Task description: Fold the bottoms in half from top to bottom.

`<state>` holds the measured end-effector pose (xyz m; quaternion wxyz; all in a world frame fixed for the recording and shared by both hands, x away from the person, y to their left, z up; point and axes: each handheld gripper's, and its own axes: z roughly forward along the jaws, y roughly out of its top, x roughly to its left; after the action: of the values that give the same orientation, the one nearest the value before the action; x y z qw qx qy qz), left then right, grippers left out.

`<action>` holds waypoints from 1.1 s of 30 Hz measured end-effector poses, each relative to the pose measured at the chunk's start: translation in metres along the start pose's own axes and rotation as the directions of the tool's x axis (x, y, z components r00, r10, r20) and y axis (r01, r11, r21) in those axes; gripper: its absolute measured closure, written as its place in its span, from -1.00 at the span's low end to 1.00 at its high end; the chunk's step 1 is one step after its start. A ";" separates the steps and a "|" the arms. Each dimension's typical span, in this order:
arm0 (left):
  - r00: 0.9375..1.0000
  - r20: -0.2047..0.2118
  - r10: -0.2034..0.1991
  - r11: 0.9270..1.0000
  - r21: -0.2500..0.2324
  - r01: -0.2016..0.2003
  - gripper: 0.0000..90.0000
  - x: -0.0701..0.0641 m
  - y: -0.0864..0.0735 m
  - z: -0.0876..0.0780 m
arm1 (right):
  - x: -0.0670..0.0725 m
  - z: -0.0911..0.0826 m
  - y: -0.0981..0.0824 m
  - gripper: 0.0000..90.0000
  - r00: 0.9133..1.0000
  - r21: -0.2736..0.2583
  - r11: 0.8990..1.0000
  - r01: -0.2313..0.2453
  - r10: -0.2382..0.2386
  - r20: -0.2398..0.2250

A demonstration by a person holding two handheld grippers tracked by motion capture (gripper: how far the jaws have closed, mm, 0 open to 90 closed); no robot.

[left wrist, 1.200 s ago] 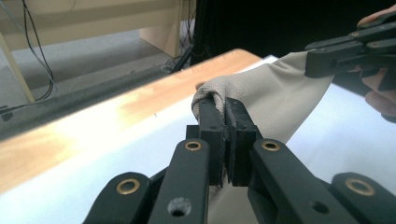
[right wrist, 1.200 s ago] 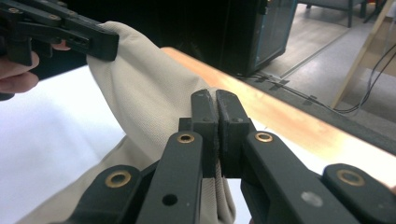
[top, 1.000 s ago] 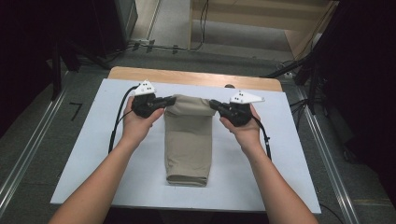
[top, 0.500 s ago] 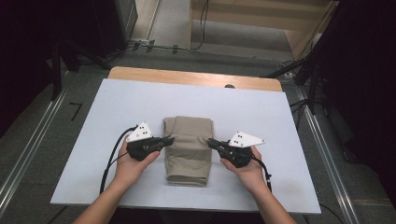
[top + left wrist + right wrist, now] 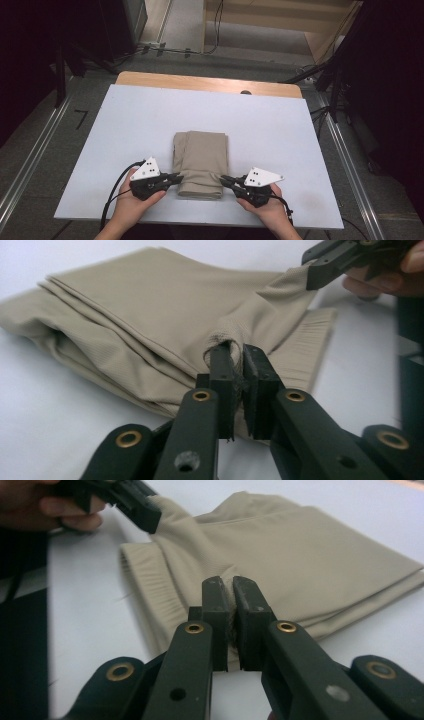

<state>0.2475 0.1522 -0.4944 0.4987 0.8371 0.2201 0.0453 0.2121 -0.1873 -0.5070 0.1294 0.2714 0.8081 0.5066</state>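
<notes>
cloth point(image 5: 200, 162) on table point(image 5: 125, 120) | left gripper point(image 5: 172, 179) left | right gripper point(image 5: 226, 180) right

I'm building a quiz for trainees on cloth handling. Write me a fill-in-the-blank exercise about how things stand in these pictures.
1. The folded beige ribbed cloth lies on a ____ board.
2. The left gripper is shut on the cloth's ____ edge.
3. The right gripper grips the cloth's near ____ corner.
4. Both grippers are ____ on the fabric.

Missing words: white; near; right; shut
</notes>
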 end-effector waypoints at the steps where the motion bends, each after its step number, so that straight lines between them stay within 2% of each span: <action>1: 1.000 0.017 0.008 1.000 -0.004 -0.008 0.80 -0.003 0.000 -0.003 | 0.003 -0.004 0.000 0.81 1.000 0.004 1.000 0.013 -0.013 -0.019; 4: 0.995 0.097 0.038 0.999 -0.043 -0.034 0.55 -0.010 0.005 -0.013 | 0.007 -0.019 0.003 0.76 0.997 -0.013 1.000 0.008 -0.009 -0.078; 6: 0.989 0.141 0.049 0.996 -0.082 -0.037 0.47 -0.012 0.007 -0.019 | 0.009 -0.029 0.004 0.71 0.993 -0.037 0.999 0.001 -0.006 -0.119; 8: 0.986 0.159 0.044 0.993 -0.115 -0.026 0.44 -0.011 0.010 -0.023 | 0.009 -0.037 0.006 0.64 0.988 -0.070 0.998 -0.011 0.000 -0.155; 10: 0.987 0.155 0.027 0.989 -0.151 -0.003 0.41 -0.006 0.015 -0.025 | 0.008 -0.042 0.010 0.63 0.991 -0.096 0.995 -0.022 0.009 -0.132; 11: 0.991 0.134 0.013 0.988 -0.156 0.009 0.41 -0.004 0.018 -0.023 | 0.006 -0.041 0.012 0.63 0.994 -0.104 0.994 -0.030 0.019 -0.108; 12: 0.994 0.107 0.000 0.989 -0.148 0.016 0.43 -0.002 0.022 -0.020 | 0.004 -0.039 0.014 0.66 0.997 -0.111 0.993 -0.036 0.028 -0.075; 13: 0.997 0.074 -0.013 0.992 -0.124 0.022 0.49 0.000 0.026 -0.015 | 0.002 -0.035 0.015 0.71 0.996 -0.107 0.992 -0.068 0.061 -0.059; 14: 0.999 0.046 -0.023 0.994 -0.104 0.028 0.58 0.000 0.028 -0.009 | 0.000 -0.029 0.017 0.78 0.994 -0.105 0.990 -0.099 0.095 -0.045; 15: 0.999 0.036 -0.033 0.996 -0.086 0.036 0.67 0.000 0.029 -0.003 | 0.000 -0.023 0.018 0.86 0.993 -0.091 0.988 -0.121 0.120 -0.017; 16: 0.998 0.057 -0.040 0.997 -0.066 0.044 0.78 -0.001 0.029 0.003 | 0.001 -0.016 0.018 0.89 0.991 -0.071 0.989 -0.129 0.130 0.008; 17: 0.997 0.076 -0.033 0.999 -0.029 0.035 0.86 -0.004 0.027 0.008 | 0.002 -0.009 0.018 0.91 0.992 -0.044 0.991 -0.123 0.124 0.021; 18: 0.997 0.072 -0.012 1.000 0.017 0.011 0.89 -0.008 0.023 0.012 | 0.004 -0.003 0.017 0.91 0.993 -0.017 0.994 -0.112 0.112 0.023; 20: 0.997 0.072 0.009 0.996 0.091 -0.016 0.92 -0.013 0.014 0.017 | 0.011 0.006 0.012 0.91 0.997 0.033 0.996 -0.081 0.081 0.011; 23: 0.997 0.083 -0.010 0.989 0.148 -0.002 0.91 -0.014 0.000 0.018 | 0.021 0.011 0.002 0.91 0.997 0.098 0.993 -0.065 0.068 -0.022; 26: 0.994 0.105 -0.020 0.989 0.145 0.004 0.85 -0.014 -0.004 0.017 | 0.026 0.014 -0.007 0.90 0.998 0.135 0.990 -0.047 0.053 -0.037; 28: 0.993 0.114 -0.019 0.990 0.141 0.003 0.76 -0.016 0.000 0.017 | 0.025 0.013 -0.008 0.76 0.996 0.131 0.990 -0.052 0.060 -0.060; 31: 0.996 0.091 0.012 0.996 0.088 -0.020 0.32 -0.017 0.011 0.012 | 0.022 0.006 0.002 0.27 0.992 0.073 0.997 -0.040 0.049 -0.118; 32: 0.997 0.079 0.000 0.997 0.073 -0.006 0.14 -0.014 0.017 0.010 | 0.019 0.004 0.008 0.10 0.994 0.073 0.997 -0.031 0.039 -0.104; 33: 0.997 0.075 -0.018 0.998 0.056 0.014 -0.03 -0.008 0.023 0.009 | 0.014 0.003 0.015 0.03 0.996 0.083 0.996 -0.034 0.041 -0.077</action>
<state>0.2503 0.1319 -0.4782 0.4836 0.8500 0.2089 0.0034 0.2061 -0.1721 -0.4943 0.0769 0.2715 0.8273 0.4858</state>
